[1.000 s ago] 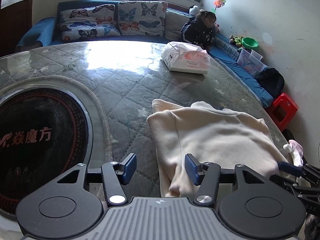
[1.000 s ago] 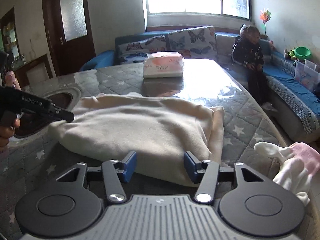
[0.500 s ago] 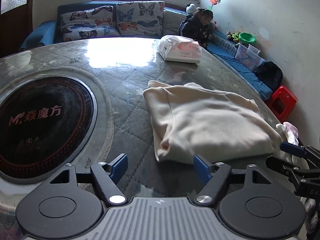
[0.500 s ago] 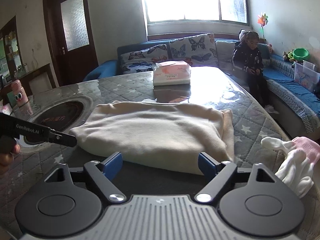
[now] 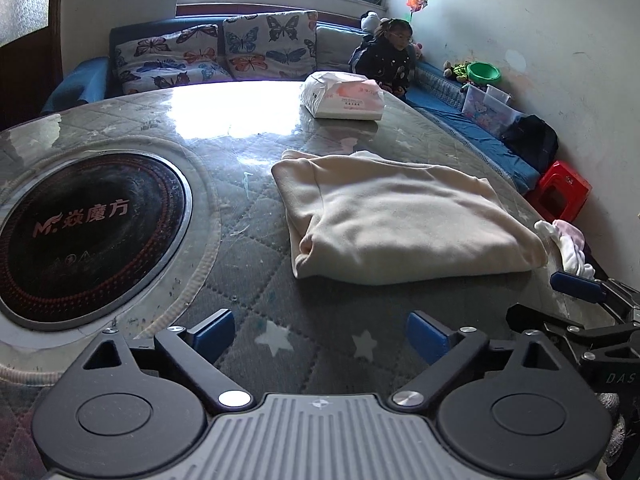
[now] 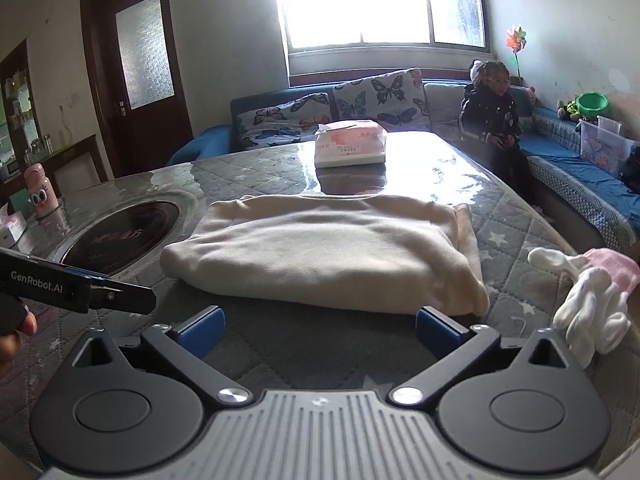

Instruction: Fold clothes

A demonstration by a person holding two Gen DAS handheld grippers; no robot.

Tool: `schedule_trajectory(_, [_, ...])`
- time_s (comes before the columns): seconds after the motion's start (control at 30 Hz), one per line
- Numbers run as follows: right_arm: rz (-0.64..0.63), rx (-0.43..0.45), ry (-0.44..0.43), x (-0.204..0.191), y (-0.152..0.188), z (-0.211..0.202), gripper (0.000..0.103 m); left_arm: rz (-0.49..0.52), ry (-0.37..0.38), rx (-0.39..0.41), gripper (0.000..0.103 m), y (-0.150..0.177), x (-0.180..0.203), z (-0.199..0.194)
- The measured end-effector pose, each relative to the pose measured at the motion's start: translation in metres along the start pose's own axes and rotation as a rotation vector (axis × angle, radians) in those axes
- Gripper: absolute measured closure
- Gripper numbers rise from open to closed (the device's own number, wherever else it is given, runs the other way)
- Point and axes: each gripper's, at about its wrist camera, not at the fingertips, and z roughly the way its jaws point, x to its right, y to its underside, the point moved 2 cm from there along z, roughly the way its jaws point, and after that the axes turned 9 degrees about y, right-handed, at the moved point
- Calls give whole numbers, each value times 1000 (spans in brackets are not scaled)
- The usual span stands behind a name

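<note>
While I held both grippers spread, the folded garment (image 5: 404,220) lay flat.
Soft cream fleece rectangle near the quilted table's (image 5: 280,344) right edge; left gripper (image 5: 320,332), right gripper (image 6: 318,328) empty.

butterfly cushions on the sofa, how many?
2. One cushion at the left on the sofa, the other cushion right of it, behind the tissue pack. A plain grey one sits further right; none seems hidden.

Tissue pack (image 5: 343,96) on quilted table (image 5: 256,200) — child (image 6: 494,108) beyond.
</note>
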Motion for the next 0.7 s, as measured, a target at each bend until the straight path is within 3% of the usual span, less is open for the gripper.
schedule_trajectory(0.23, [20,-6,23,-2,8,-5,0,44,-13,10,0,9,10,-4])
schedule_trajectory(0.7, [28,-13,65,-11,15,-11,0,66,-42,15,0,21,17,-8])
